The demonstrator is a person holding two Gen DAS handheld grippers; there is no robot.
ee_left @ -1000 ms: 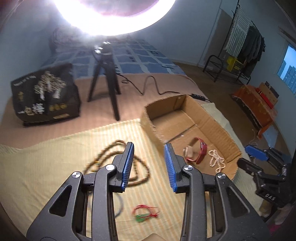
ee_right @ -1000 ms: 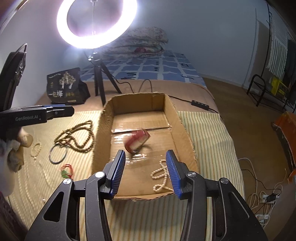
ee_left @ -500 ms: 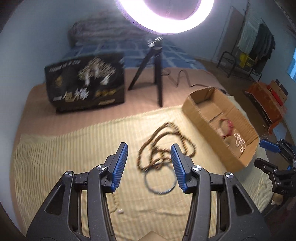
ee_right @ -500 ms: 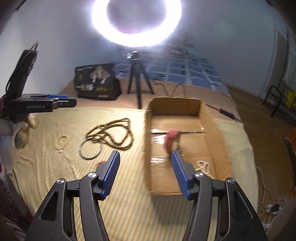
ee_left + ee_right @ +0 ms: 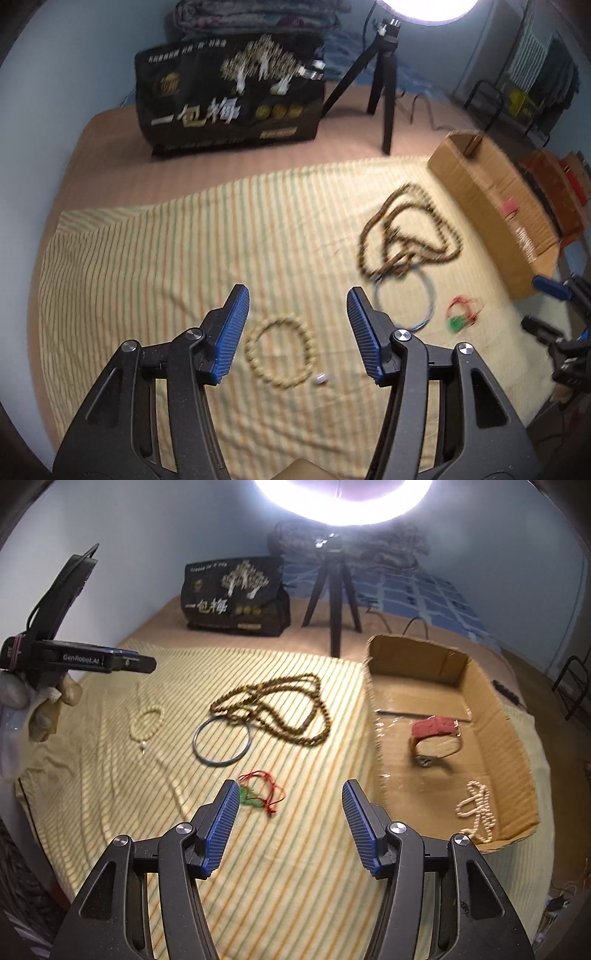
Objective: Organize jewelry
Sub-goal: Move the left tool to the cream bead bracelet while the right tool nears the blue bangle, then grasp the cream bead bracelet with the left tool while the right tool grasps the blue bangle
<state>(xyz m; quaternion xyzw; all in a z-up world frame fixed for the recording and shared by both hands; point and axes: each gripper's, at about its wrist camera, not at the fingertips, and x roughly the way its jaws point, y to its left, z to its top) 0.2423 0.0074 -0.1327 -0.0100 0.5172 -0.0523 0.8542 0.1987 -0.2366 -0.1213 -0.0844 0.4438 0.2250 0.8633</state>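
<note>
The biggest change is where both cameras look. Half a second ago the left gripper [image 5: 295,325] faced the long brown bead necklace [image 5: 406,236]; now it has swung left and hangs over the small cream bead bracelet [image 5: 281,355], which lies flat on the striped cloth [image 5: 147,277] on the bed, right between its two blue fingers. Its jaws are spread wide and hold nothing. I think this bracelet is the next thing it will pick up.

The right gripper [image 5: 286,823] has moved too. A moment ago it pointed into the cardboard box [image 5: 517,760]; now it has pulled back and over to the cloth, and the box sits off to its right. It is also wide open and empty. Just past its left finger lies the red string with a green charm [image 5: 260,794] (a good guess for its next pick).

The box already has two things in it: the red band [image 5: 436,734] and the white pearl strand [image 5: 476,810]. So part of the tidying is done.

Still out on the cloth are the brown necklace, the thin dark ring bangle [image 5: 222,740] touching it, the red string and the cream bracelet. None of these have moved since before. A tiny white bit [image 5: 320,379] lies just beside the bracelet.
</note>
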